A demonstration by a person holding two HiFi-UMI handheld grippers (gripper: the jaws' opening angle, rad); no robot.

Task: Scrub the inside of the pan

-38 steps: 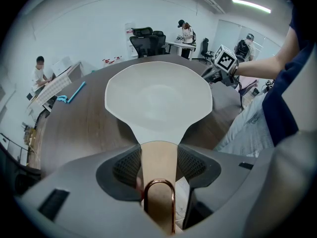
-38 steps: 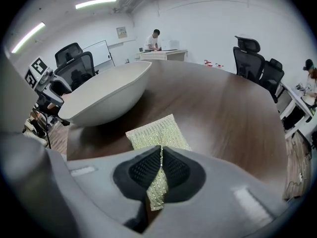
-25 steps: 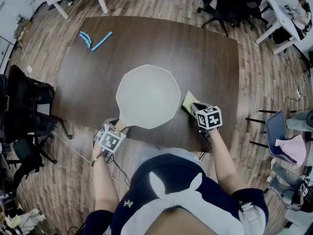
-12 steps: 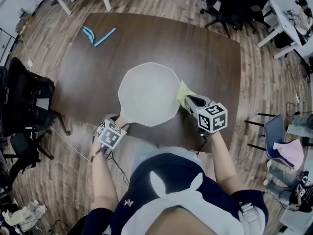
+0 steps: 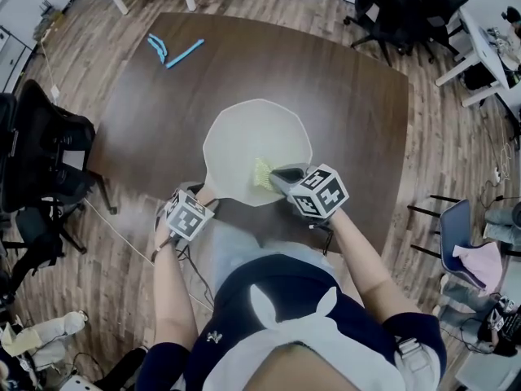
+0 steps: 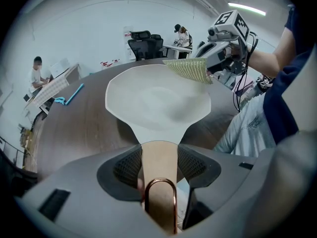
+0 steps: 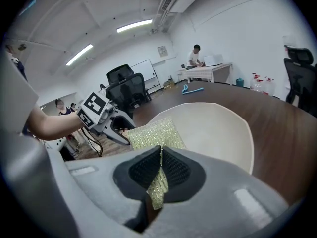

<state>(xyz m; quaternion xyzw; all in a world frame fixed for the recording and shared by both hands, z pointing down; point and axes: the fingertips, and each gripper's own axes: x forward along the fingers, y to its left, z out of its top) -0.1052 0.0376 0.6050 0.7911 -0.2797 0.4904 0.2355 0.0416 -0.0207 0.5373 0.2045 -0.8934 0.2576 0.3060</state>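
L gripper (image 6: 159,163) is clamped on the pan handle (image 6: 157,150). Both pads press the tan handle's sides, and a copper hang loop (image 6: 160,180) shows just behind them. In the head view the white pan (image 5: 256,137) sits mid-table on the dark wood table (image 5: 358,96), w/ the handle sticking out at 7 o'clock toward the person. R gripper (image 7: 161,165) has its jaws pinched together on a yellow-green scrub pad (image 7: 152,133). The thin edge is squeezed btwn the pads and the rest fans out ahead. The pad hangs over the pan's inside near the rim at approx 5 o'clock; can't tell if it touches the surface. 2 blue items (image 5: 186,54) lie at the table's 11 o'clock, well apart from the pan.
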